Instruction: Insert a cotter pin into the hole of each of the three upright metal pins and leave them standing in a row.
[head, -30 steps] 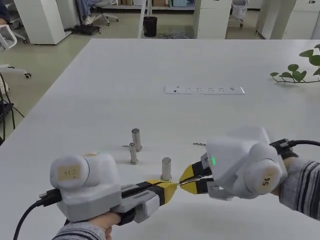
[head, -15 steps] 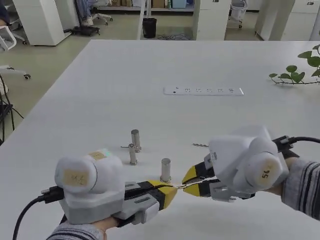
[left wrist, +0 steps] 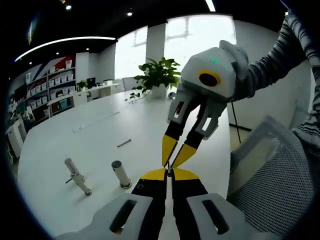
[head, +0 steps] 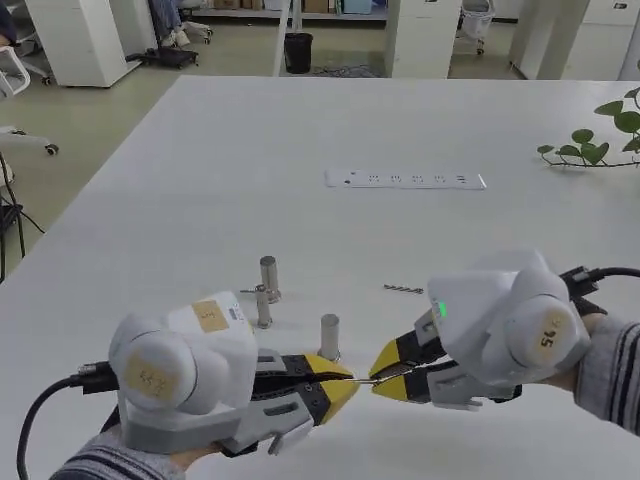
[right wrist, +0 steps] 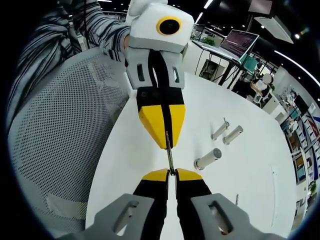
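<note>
- Your left gripper (head: pixel 347 382) and right gripper (head: pixel 378 381) meet tip to tip, each with its jaws pinched narrow on one cotter pin (head: pixel 362 379).
- The cotter pin sits between them, just on your side of the nearest upright metal pin (head: pixel 329 335).

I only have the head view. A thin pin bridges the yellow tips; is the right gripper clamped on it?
Observer: Yes; the right gripper view shows the right gripper shut on one end of the cotter pin.
Operator: And the left?
Observer: Same view: the far end enters the closed tips of the left gripper.
Operator: Any upright pin done?
Observer: In the left gripper view a thin cross-piece juts from one far upright pin; the nearest upright pin looks bare.
</note>
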`<move>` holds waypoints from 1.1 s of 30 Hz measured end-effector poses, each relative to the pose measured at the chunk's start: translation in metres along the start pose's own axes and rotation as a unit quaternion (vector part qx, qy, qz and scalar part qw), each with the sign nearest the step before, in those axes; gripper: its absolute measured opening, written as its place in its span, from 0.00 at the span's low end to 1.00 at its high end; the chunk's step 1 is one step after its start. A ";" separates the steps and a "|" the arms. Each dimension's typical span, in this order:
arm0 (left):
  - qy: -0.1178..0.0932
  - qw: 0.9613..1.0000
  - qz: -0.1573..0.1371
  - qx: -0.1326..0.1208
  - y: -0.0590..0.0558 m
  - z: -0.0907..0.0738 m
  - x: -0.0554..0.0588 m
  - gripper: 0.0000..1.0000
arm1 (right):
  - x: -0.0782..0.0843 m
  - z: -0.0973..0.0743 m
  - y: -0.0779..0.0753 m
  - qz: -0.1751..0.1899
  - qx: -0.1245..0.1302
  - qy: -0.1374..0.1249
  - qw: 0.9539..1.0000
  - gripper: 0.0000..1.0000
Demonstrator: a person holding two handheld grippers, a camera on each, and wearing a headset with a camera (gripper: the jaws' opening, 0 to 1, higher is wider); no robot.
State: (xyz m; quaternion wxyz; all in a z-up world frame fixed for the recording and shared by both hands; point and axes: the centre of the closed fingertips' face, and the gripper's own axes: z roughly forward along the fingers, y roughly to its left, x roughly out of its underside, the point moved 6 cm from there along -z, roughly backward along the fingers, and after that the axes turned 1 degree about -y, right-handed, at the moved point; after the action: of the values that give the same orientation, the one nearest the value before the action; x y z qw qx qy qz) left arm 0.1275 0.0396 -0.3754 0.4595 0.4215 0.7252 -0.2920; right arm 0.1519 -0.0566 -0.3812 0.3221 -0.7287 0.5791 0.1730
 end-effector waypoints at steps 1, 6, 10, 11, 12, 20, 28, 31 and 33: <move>0.004 1.000 0.002 -0.001 0.001 0.000 0.001 0.00 | 0.000 0.000 0.000 0.000 -0.001 0.000 1.000 0.00; 0.013 1.000 0.001 -0.005 0.002 0.000 0.006 0.00 | -0.001 -0.002 0.000 -0.008 0.000 0.001 1.000 0.00; 0.017 1.000 -0.002 -0.017 0.005 0.000 0.007 0.01 | -0.001 -0.002 0.001 -0.008 -0.002 -0.002 1.000 0.00; 0.018 1.000 -0.006 -0.019 0.006 0.000 0.008 0.01 | -0.001 -0.002 0.001 -0.006 -0.002 -0.002 1.000 0.00; 0.018 1.000 -0.006 -0.021 0.006 0.000 0.008 0.01 | -0.001 -0.002 0.001 -0.006 -0.002 -0.001 1.000 0.00; 0.021 0.999 -0.009 -0.039 0.010 0.001 0.012 0.05 | 0.000 -0.002 -0.004 0.007 0.009 -0.009 1.000 0.00; 0.025 0.997 -0.012 -0.068 0.018 0.002 0.015 0.22 | 0.007 -0.004 -0.015 0.054 0.032 -0.026 0.998 0.00; 0.021 0.995 -0.017 -0.094 0.025 0.003 0.016 0.26 | 0.013 -0.005 -0.020 0.078 0.042 -0.029 0.996 0.00; 0.024 0.994 -0.032 -0.106 0.031 0.004 0.019 0.26 | 0.016 -0.005 -0.023 0.086 0.045 -0.030 0.995 0.00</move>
State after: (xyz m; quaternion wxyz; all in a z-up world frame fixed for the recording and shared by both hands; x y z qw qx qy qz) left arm 0.1520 0.0571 -0.3958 0.4749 0.3540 0.7757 -0.2176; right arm 0.1774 -0.0692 -0.3811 0.3558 -0.6551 0.6372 0.1956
